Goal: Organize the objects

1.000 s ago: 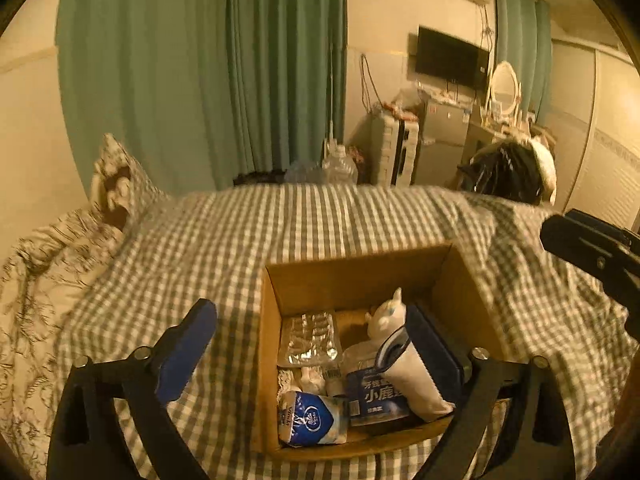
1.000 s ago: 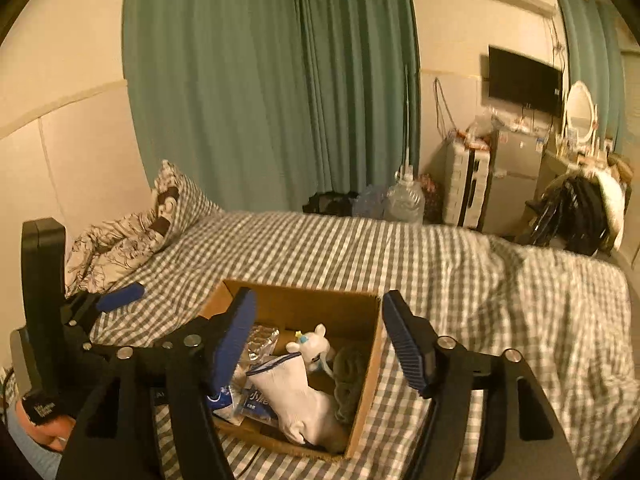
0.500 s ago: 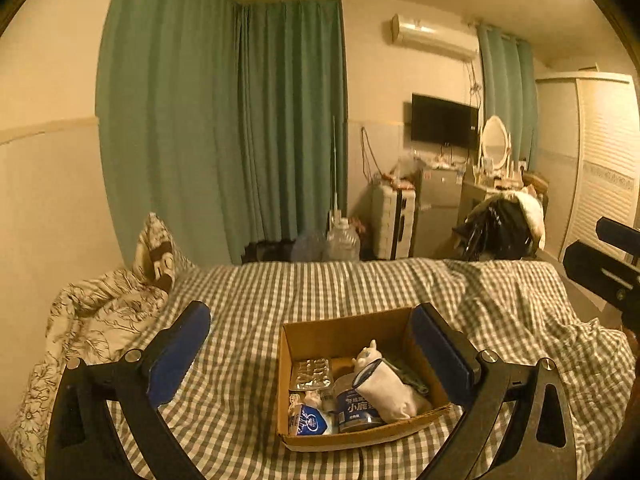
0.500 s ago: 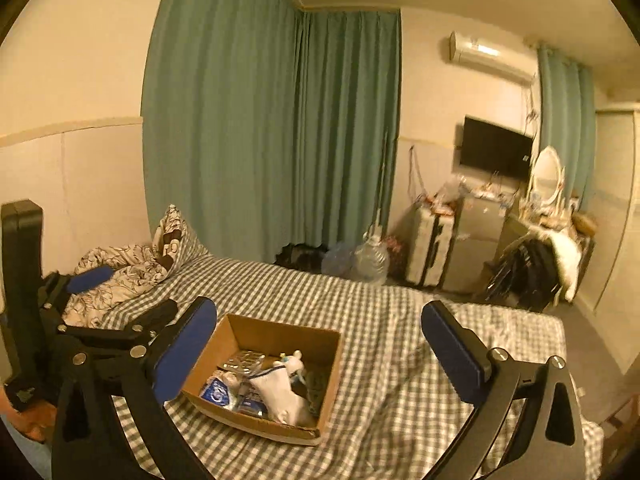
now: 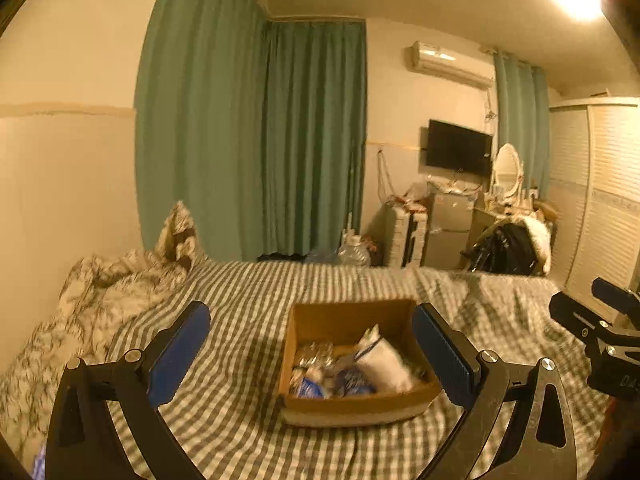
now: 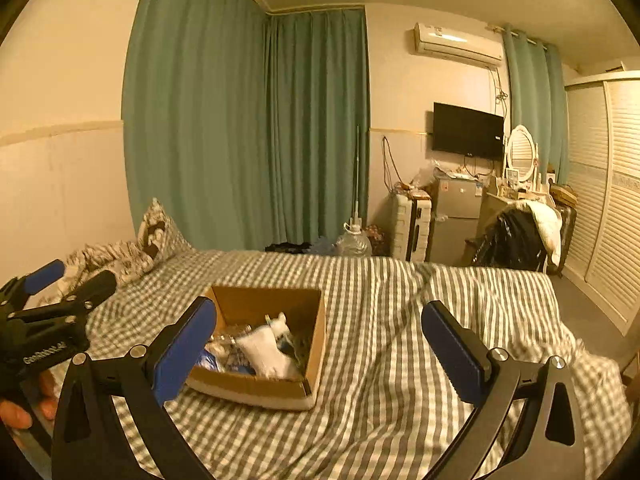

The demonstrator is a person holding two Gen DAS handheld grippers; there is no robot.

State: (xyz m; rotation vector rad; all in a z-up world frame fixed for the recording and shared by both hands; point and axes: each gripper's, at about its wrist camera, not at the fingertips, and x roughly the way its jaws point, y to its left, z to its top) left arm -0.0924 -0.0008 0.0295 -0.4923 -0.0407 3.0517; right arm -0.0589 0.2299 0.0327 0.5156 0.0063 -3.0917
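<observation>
An open cardboard box sits on the checked bed cover, also in the right wrist view. Inside lie a white pouch, blue packets and a clear blister pack; a small white toy pokes up. My left gripper is open and empty, held back above the bed with the box between its fingers in view. My right gripper is open and empty, to the right of the box and well above it. Each gripper shows at the edge of the other's view.
A rumpled patterned duvet and pillow lie at the bed's left. Beyond the bed stand green curtains, a water jug, a white suitcase, a small fridge and a chair with clothes.
Both grippers have pulled back and up from the box, so it looks smaller and farther. The right gripper's fingers have spread wider. The box's contents have not moved.
</observation>
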